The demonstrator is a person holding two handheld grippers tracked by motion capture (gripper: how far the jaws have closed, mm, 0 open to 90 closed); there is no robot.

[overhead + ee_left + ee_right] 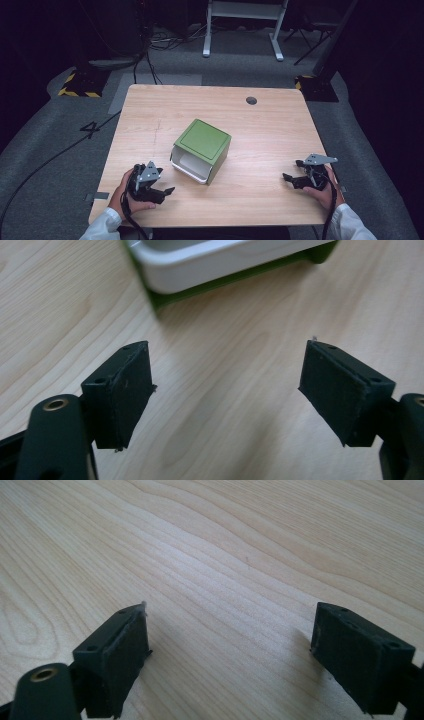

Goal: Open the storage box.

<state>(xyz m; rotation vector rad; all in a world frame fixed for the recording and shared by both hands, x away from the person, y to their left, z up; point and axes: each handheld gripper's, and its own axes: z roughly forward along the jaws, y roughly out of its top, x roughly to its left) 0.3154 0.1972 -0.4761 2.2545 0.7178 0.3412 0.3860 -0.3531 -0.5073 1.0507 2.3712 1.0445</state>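
A green box [204, 145] lies on its side in the middle of the wooden table [260, 130], its white inner tray [190, 166] facing the front left. My left gripper [169, 190] rests near the front left edge in a hand, open, jaws aimed toward the box. In the left gripper view the white tray [210, 262] and its green shell lie just beyond the wide-apart pads [125, 392], nothing between them. My right gripper [292, 172] rests at the front right in the other hand, open. In the right gripper view its gripper [230, 650] has bare wood between its pads.
A round grommet hole [251, 100] sits near the table's far edge. Beyond the table are grey carpet, cables, a white desk frame [245, 25] and yellow-black striped stand bases [80, 82]. Bare wood surrounds the box on all sides.
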